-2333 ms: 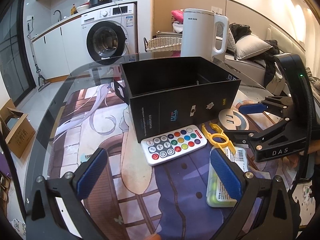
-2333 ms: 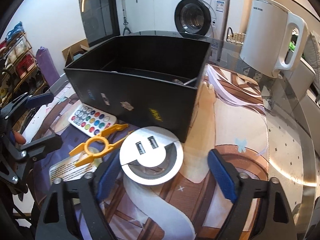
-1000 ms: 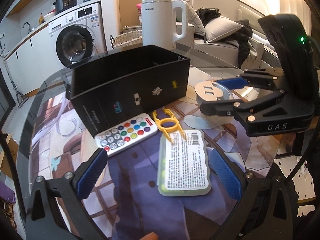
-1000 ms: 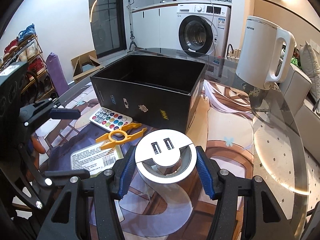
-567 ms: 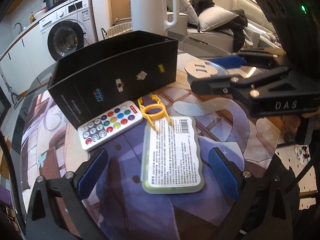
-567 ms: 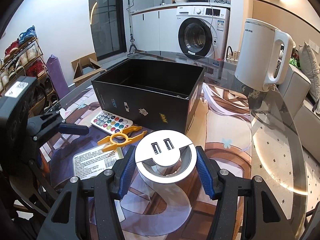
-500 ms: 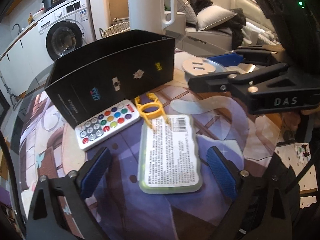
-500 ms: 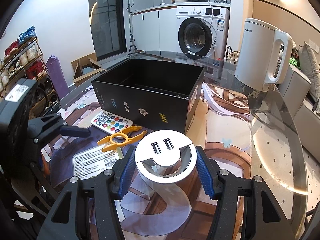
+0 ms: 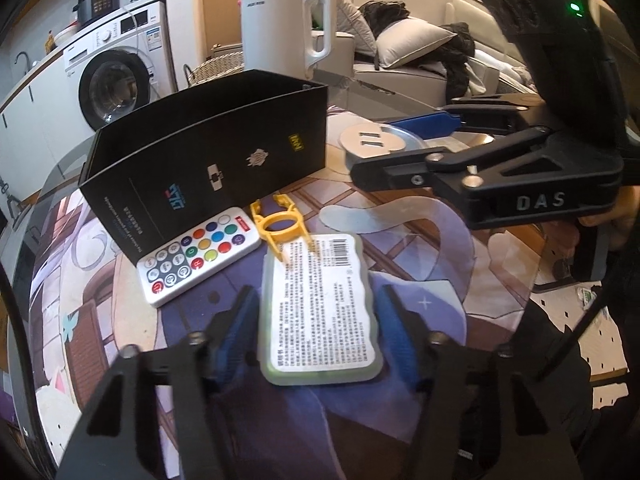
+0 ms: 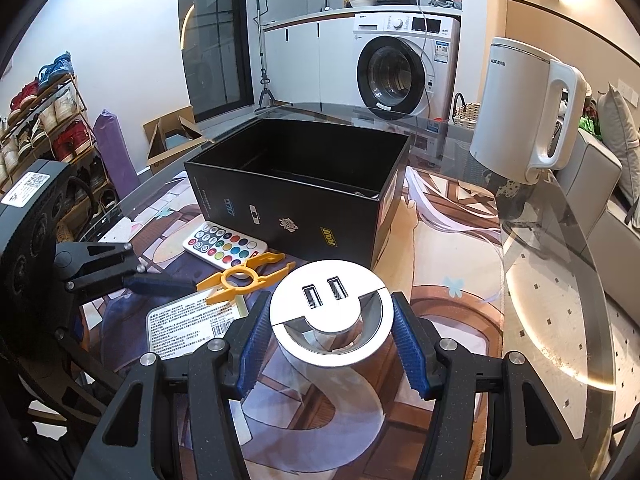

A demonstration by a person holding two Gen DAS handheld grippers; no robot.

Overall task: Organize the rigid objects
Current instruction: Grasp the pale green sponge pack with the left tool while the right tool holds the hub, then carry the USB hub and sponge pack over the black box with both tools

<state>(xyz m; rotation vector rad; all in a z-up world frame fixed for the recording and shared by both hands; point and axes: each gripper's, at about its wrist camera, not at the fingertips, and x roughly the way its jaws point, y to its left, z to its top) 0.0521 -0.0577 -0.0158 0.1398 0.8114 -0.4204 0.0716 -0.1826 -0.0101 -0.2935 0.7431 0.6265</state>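
A flat pale-green case with a white printed label (image 9: 316,272) lies on the patterned mat, and my left gripper (image 9: 318,312) is shut on it, blue pads against both long sides. A round silver USB socket (image 10: 326,296) is held just above the mat, with my right gripper (image 10: 330,316) shut on it. The open black box (image 10: 296,184) stands behind. In front of the box lie a white remote with coloured buttons (image 9: 200,254) and a yellow plastic tool (image 9: 280,224). The tool's end rests on the case's far edge.
A white kettle (image 10: 520,120) stands at the back right on the glass table edge (image 10: 580,320). The right gripper's black body (image 9: 520,184) fills the right of the left wrist view. A washing machine (image 10: 396,72) and a shoe rack (image 10: 44,120) stand beyond the table.
My left gripper's jaws have gone from wide open to shut on the green case's sides. The right gripper with the USB socket has not moved.
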